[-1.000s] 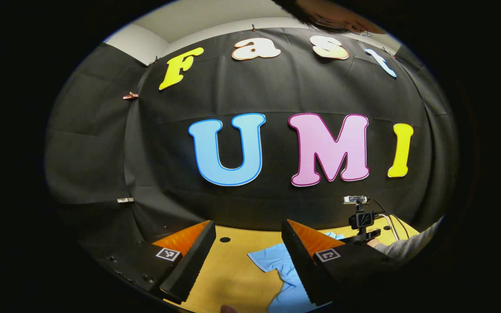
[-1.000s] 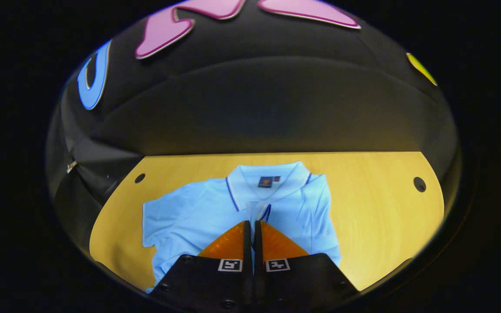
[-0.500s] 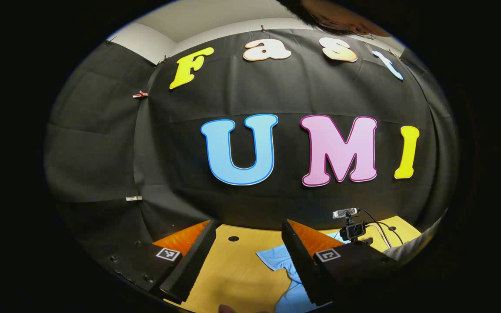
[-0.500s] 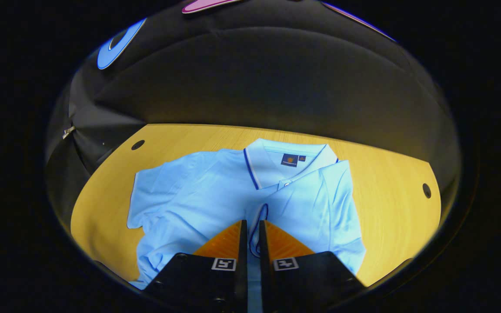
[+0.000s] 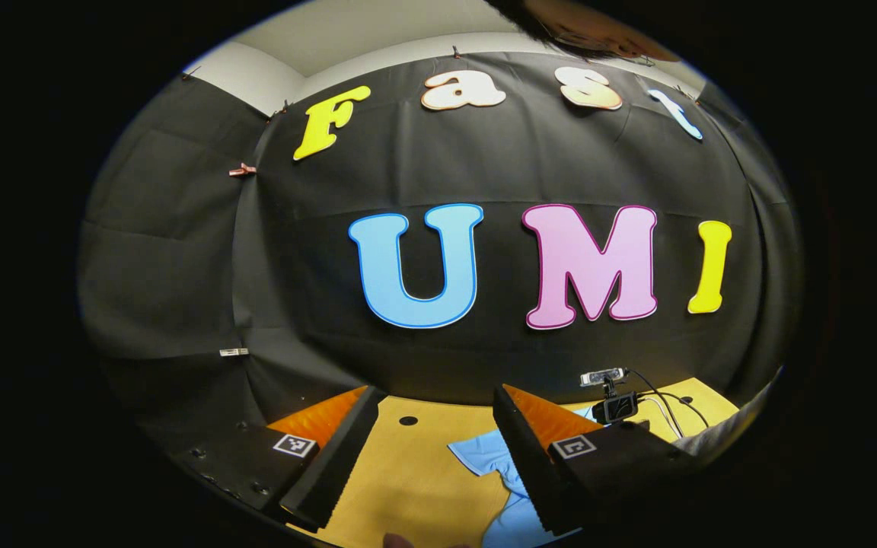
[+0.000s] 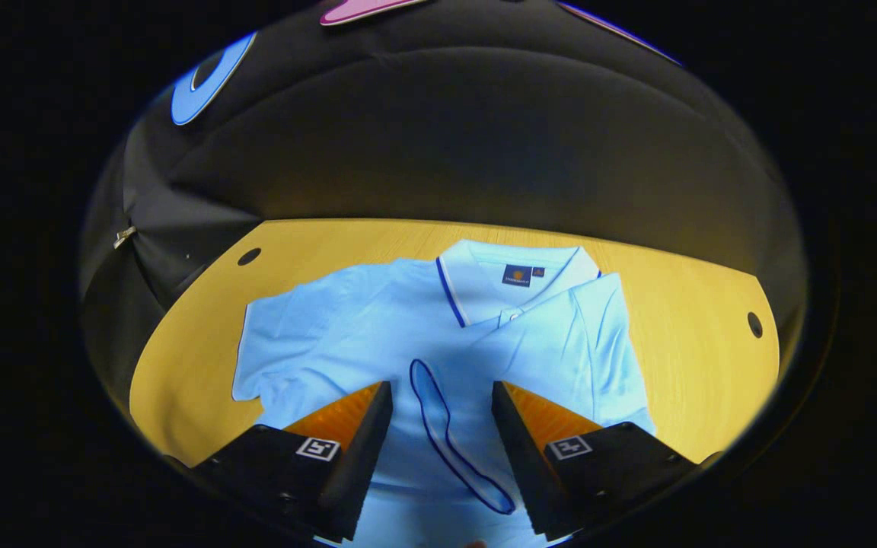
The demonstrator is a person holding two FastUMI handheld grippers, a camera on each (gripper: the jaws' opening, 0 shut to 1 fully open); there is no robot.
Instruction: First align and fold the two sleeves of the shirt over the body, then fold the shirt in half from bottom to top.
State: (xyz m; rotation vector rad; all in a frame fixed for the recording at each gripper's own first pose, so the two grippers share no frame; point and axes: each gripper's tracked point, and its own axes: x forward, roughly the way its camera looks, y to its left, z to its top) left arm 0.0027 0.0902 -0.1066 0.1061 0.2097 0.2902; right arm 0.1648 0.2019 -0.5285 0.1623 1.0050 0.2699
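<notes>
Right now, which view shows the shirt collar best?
The right gripper view: the collar lies in plain sight at the far end of the shirt. The left gripper view shows just a part of the shirt on the table, between its open fingers.

Each claw (image 6: pixel 438 445) has a black body with small screws (image 6: pixel 284 497) and a square black-and-white marker (image 6: pixel 317 448) behind each wedge-shaped finger; a grey sleeve (image 5: pixel 720 435) shows beside the left claw (image 5: pixel 435 457)

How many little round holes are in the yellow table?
2 in the right gripper view: one hole near the far left corner, past the shirt's spread sleeve, and one hole near the right edge. The shirt may hide others.
</notes>
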